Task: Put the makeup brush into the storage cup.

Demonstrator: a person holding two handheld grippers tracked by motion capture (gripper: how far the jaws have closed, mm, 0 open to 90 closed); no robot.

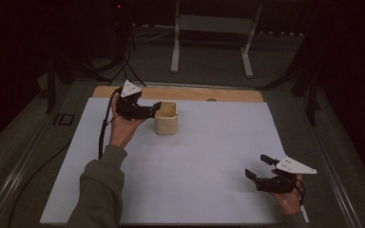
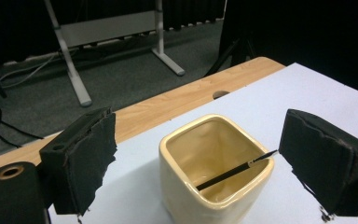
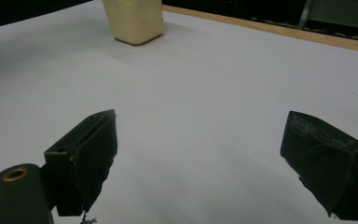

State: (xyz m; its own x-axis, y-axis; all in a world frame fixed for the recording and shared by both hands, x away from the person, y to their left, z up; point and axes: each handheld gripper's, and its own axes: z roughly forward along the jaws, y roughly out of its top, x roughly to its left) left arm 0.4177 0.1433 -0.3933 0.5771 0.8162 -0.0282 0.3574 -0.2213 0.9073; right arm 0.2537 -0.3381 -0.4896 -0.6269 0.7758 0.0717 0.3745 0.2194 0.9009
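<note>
Left gripper (image 1: 156, 107) spread wide at cream cup (image 1: 166, 118) near desk's far edge — black stick (image 2: 235, 170) already lodged inside. Right gripper (image 1: 256, 167) parted, nothing held — cup not yet grasped.

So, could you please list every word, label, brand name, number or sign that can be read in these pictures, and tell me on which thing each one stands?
No readable text in these pictures.
Cream square ceramic cup: plain, no label.
White table sheet: blank.
Thin black stick in the cup: no marking to be seen.
Left gripper and right gripper: black jaws and grey three-cornered plates carry small dots, not letters.
</note>
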